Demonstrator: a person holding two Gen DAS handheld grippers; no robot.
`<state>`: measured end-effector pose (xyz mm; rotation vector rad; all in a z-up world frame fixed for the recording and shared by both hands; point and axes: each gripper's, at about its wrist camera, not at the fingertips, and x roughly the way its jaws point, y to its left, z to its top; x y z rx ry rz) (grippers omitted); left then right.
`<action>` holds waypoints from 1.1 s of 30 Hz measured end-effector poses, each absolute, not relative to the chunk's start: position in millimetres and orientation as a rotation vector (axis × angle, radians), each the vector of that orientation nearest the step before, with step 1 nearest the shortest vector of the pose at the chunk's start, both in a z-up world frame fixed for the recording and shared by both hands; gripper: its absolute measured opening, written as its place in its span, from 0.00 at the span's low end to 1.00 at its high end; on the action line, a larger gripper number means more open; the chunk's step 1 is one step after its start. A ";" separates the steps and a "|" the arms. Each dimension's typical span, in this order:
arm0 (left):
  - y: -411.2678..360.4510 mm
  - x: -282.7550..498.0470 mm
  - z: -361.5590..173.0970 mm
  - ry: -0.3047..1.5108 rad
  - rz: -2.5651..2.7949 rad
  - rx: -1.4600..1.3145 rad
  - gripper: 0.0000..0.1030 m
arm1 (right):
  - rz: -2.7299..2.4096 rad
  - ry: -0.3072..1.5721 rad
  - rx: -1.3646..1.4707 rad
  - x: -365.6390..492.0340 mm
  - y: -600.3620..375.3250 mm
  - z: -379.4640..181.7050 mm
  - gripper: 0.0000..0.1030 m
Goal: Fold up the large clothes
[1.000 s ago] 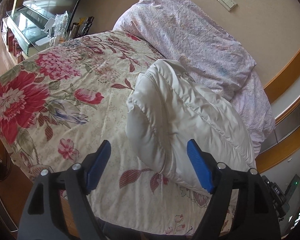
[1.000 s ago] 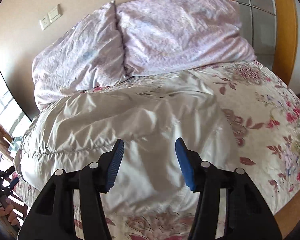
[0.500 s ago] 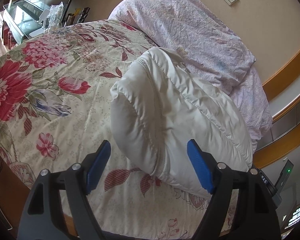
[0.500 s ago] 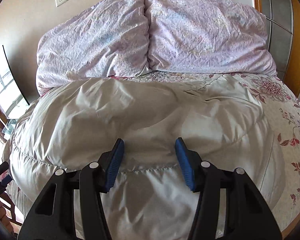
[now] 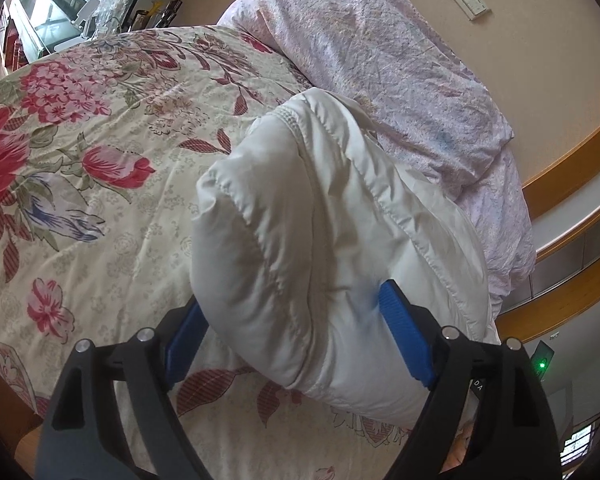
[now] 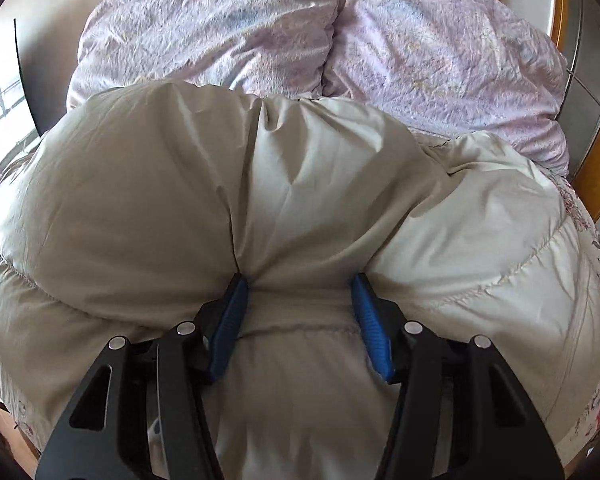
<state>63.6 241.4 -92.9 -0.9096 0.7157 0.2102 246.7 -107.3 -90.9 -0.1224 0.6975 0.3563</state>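
Note:
A puffy white down jacket (image 5: 320,220) lies bunched on the floral bedspread (image 5: 100,140). My left gripper (image 5: 296,312) is open, its blue pads set on either side of the jacket's near end and pressed into it. In the right wrist view the jacket (image 6: 140,200) fills most of the frame. My right gripper (image 6: 298,292) is open, with both blue pads pushed into a fold of the jacket that bulges between them.
Two lilac pillows (image 6: 340,40) lie against the wall behind the jacket, one also in the left wrist view (image 5: 400,72). A wooden headboard rail (image 5: 572,184) runs on the right. A glass cabinet with clutter (image 5: 60,12) stands past the bed's far corner.
Both grippers have moved forward into the jacket. The fabric now bulges between the pads of each, where before the pads hung clear of it.

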 end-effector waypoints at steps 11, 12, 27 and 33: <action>258.0 79.3 -99.2 0.668 0.204 -1.025 0.77 | 0.321 0.693 -0.106 243.3 -102.8 -97.8 0.55; 259.6 80.1 -99.7 0.666 0.206 -1.031 0.77 | 0.316 0.693 -0.103 243.5 -102.5 -97.9 0.55; 250.5 95.6 -66.3 0.636 0.197 -0.911 0.37 | 0.289 0.667 -0.057 240.1 -104.0 -100.3 0.56; 226.3 101.3 -14.2 0.567 0.134 -0.763 0.31 | 0.294 0.674 -0.053 240.3 -104.7 -100.3 0.56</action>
